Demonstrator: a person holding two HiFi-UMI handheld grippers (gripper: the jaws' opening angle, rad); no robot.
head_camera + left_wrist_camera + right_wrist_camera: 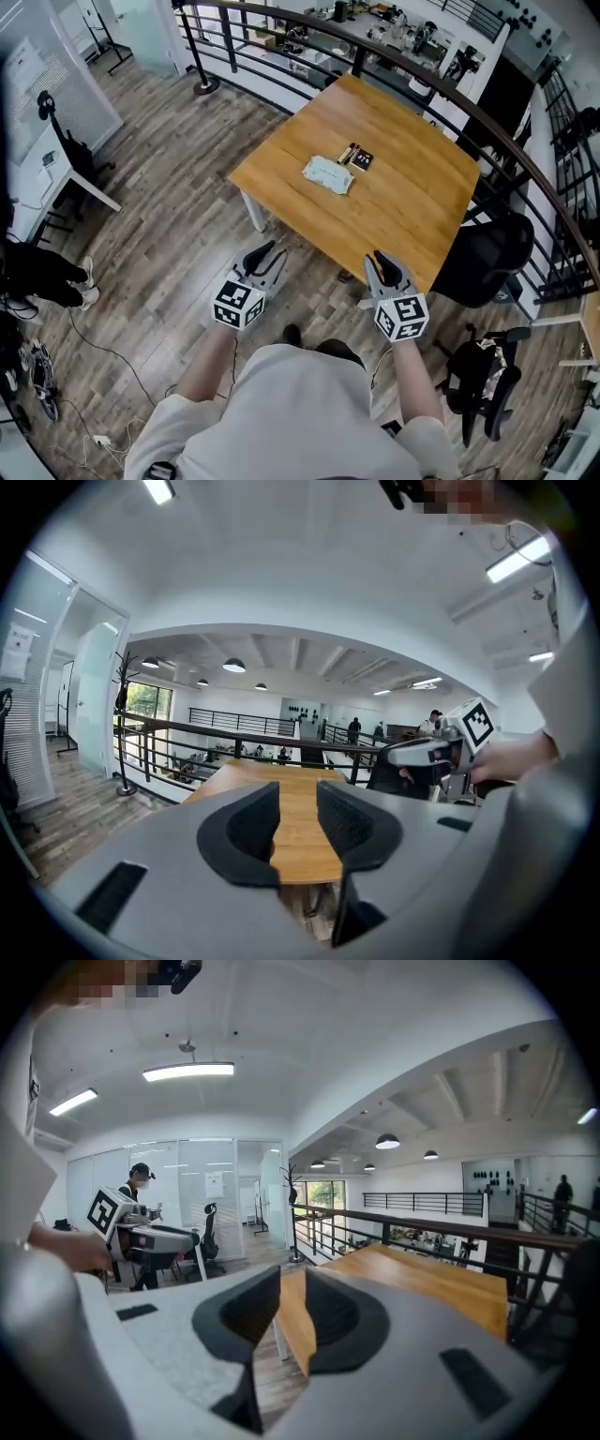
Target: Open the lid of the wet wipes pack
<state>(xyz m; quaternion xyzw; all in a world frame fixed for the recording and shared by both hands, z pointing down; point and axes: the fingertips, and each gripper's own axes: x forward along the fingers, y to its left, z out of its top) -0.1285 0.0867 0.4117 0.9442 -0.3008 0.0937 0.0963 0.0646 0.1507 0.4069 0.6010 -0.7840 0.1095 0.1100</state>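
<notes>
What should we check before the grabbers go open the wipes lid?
1. Left gripper jaws apart, nothing between: ok.
2. Right gripper jaws apart, nothing between: ok.
3. Wet wipes pack lies on the table, nothing on top: ok.
4. Grippers at the pack: not ok, both are short of the table's near edge.
5. Where the lid is, and whether it is shut: cannot tell, too small.

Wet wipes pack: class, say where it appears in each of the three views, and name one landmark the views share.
Head view: the wet wipes pack lies near the middle of the wooden table, upper centre of the picture.
Left gripper view: not visible.
Right gripper view: not visible.
Shared landmark: the wooden table, ahead of the jaws in both gripper views.
</notes>
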